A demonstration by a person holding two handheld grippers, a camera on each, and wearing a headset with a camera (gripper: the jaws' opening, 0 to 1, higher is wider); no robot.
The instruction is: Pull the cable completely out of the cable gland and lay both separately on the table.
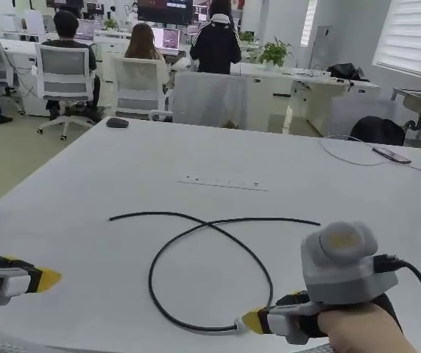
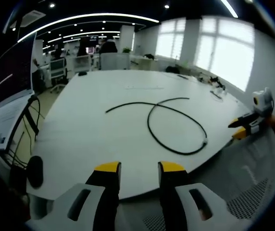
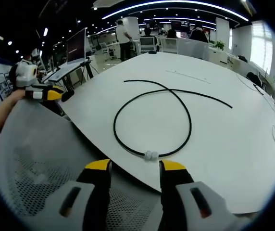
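Cable [image 1: 209,223] seen looped on surface [image 1: 306,184], white gland [image 3: 151,155] not yet pulled off it. Left tongs [image 2: 138,166] and right tongs [image 3: 135,165] held spread, nothing pinched. Whole job judged left.

We look across a large white table [image 1: 218,162]. Far beyond it stand 2 white swivel office chairs [image 1: 63,73], long white desks [image 1: 277,92] and a green potted plant [image 1: 274,53]. White slatted window blinds [image 1: 413,37] glow at far right. The pale beige floor [image 1: 12,147] lies left; long ceiling light strips [image 2: 94,17] shine overhead.
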